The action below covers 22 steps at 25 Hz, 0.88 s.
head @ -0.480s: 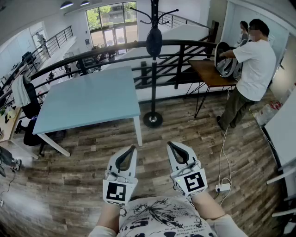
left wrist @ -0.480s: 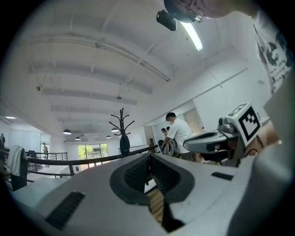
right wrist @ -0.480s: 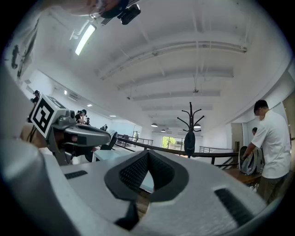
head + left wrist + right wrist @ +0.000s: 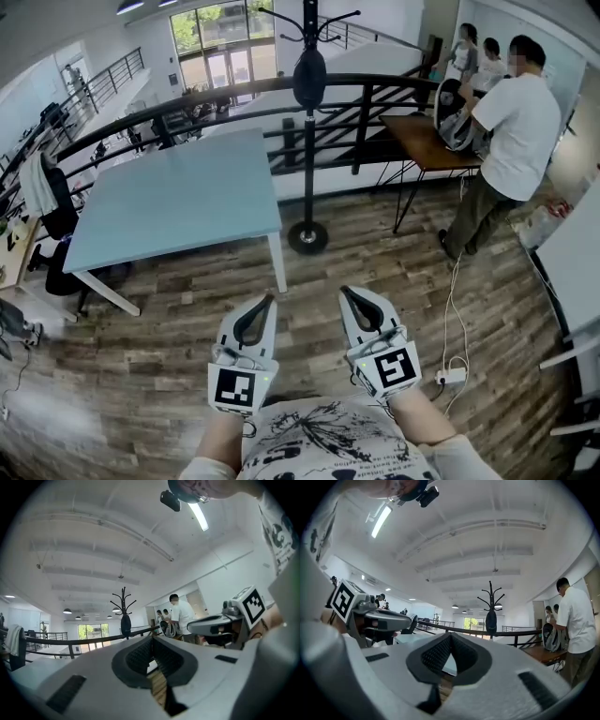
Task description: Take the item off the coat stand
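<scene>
A black coat stand [image 4: 308, 141] rises from a round base [image 4: 307, 238] on the wood floor, by the railing. A dark bag-like item [image 4: 310, 81] hangs high on its pole; the same item [image 4: 125, 624] [image 4: 491, 620] shows in both gripper views. My left gripper [image 4: 269, 300] and right gripper [image 4: 344, 292] are held side by side low in the head view, well short of the stand. Both are shut with tips touching and nothing between them.
A light blue table [image 4: 178, 202] stands left of the stand. A black railing [image 4: 225, 98] runs behind. A person in a white shirt [image 4: 511, 141] stands at a wooden desk [image 4: 427, 141] to the right, with others behind. A cable and power strip [image 4: 451, 379] lie on the floor.
The view has shifted slightly; a second person now shows behind the one in white. My grippers have stayed in place.
</scene>
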### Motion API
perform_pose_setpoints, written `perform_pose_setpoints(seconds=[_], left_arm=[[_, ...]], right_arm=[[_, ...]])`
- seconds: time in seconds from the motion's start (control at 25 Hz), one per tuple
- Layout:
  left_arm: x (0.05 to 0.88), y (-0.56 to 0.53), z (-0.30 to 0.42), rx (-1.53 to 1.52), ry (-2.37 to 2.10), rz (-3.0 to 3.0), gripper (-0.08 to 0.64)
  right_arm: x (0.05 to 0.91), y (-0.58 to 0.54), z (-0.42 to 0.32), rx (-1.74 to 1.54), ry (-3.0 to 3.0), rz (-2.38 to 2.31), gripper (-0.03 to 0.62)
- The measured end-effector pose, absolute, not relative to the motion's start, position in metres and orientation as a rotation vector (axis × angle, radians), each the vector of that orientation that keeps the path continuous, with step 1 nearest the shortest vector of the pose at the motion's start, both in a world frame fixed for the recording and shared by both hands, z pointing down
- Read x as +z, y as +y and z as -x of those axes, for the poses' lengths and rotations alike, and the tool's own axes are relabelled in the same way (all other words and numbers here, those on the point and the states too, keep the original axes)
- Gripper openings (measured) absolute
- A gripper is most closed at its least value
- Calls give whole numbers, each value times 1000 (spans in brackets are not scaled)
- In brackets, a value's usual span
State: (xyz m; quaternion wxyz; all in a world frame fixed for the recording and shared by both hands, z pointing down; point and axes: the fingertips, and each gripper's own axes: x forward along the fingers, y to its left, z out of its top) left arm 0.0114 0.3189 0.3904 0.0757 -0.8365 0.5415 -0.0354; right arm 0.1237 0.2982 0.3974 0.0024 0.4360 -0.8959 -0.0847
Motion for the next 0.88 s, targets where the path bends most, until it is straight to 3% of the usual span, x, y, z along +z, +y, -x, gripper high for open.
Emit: perform_pose_setpoints(seconds=[0.48,0.88], left_arm=[[404,270,5,-135,1639,2540,5],[415,126,51,-121,1586,2590,5]], right_arm=[[418,249,-111,-172,-2791,-1371,-6],[425,112,-62,-185,-2742,-1404,-6]])
